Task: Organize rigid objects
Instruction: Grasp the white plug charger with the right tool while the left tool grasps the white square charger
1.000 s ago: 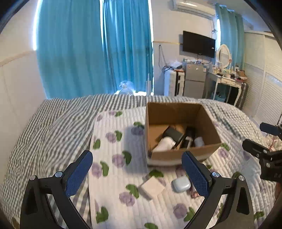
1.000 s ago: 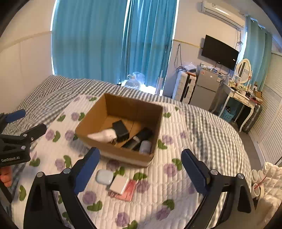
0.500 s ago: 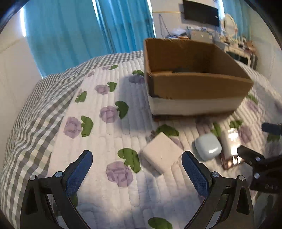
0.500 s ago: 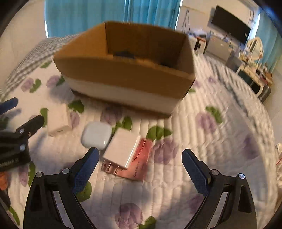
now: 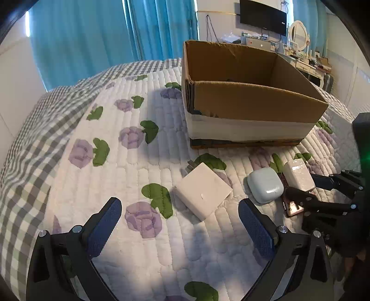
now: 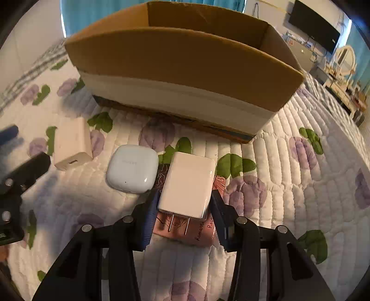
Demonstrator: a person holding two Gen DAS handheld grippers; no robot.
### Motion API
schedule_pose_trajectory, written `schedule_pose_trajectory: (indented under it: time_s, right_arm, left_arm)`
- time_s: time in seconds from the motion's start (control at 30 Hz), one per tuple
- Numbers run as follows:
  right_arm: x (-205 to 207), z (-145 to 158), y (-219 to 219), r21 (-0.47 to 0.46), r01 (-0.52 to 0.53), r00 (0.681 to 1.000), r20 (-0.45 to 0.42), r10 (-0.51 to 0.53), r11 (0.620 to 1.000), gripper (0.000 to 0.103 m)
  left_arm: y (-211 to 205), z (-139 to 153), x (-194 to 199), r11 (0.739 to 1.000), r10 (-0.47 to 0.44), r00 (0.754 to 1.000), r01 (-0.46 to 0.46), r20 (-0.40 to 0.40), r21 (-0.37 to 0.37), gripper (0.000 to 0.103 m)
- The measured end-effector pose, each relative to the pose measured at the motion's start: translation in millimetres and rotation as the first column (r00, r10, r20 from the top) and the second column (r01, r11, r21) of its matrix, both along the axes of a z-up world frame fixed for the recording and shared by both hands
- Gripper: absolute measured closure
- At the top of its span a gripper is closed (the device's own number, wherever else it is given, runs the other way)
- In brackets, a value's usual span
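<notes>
A cardboard box (image 5: 249,101) stands on the quilted bed; it also shows in the right wrist view (image 6: 180,58). In front of it lie a white charger (image 5: 203,189), a pale blue earbud case (image 5: 264,185) and a second white plug charger (image 5: 299,176) on a pink flat packet (image 5: 292,207). My left gripper (image 5: 179,222) is open, just short of the first charger. My right gripper (image 6: 183,207) is shut on the plug charger (image 6: 188,183), which rests on the pink packet (image 6: 201,231). The earbud case (image 6: 131,169) and other charger (image 6: 71,142) lie to its left.
The floral quilt (image 5: 129,166) covers a grey checked bedspread (image 5: 34,143). Blue curtains (image 5: 92,34), a wall TV (image 5: 262,14) and a dressing table (image 5: 307,62) stand beyond the bed. The left gripper's fingers (image 6: 25,169) show at the right wrist view's left edge.
Both grippers have dropped from high above the bed to just over the quilt. My right gripper has closed from wide open onto the plug charger. The left stayed open.
</notes>
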State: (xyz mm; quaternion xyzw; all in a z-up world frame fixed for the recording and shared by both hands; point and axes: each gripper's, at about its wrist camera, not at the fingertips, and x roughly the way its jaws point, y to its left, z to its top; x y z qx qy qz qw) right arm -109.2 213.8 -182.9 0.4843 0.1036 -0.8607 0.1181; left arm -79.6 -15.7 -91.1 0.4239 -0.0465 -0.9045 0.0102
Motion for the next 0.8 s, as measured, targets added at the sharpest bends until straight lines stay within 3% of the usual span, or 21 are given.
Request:
schedule_pose_trajectory:
  time_s: [0.1,0.2,0.3,0.5,0.63,0.73,0.8]
  right_arm:
    - [4.3,9.5,11.2,-0.034,0.021,0.999,-0.035,-0.022,0.999,0.06]
    - [6.2,18.9,18.4,-0.038,0.041,0.996,-0.078,-0.044,0.998,0.061]
    - [4.5,21.9,24.4,-0.048,0.057,0.994,-0.091,-0.062,0.997,0.061]
    - [6.1,21.2,29.9,-0.076,0.073,0.995,-0.069,-0.078,0.994,0.061]
    - [1.7,21.5,31.5,-0.094,0.085,0.995,-0.051,-0.09,0.992,0.061]
    - [-1.2,23.5,30.8,-0.094,0.088,0.995,-0.042,-0.092,0.992,0.061]
    - [-2.5,21.3,27.2,-0.086,0.088,0.995,-0.036,-0.091,0.992,0.061]
  left_arm:
    - [2.9,-3.6,-2.4,1.0,-0.004,1.0,0.004,0.026,-0.005,0.0]
    - [5.5,-4.5,-10.4,0.999,0.003,0.995,-0.007,0.098,0.041,0.0]
    - [11.4,-3.1,-16.4,0.998,0.016,0.993,-0.023,0.114,0.062,0.0]
    - [20.8,-23.2,-37.9,0.996,0.083,0.988,-0.081,0.127,-0.024,0.0]
    - [17.3,-35.2,-42.1,0.996,0.092,0.987,-0.09,0.129,-0.02,0.0]
    - [16.9,-41.8,-43.9,0.997,0.081,0.988,-0.08,0.134,-0.013,0.008]
    - [19.4,-42.1,-42.0,0.998,0.06,0.99,-0.059,0.127,-0.012,0.021]
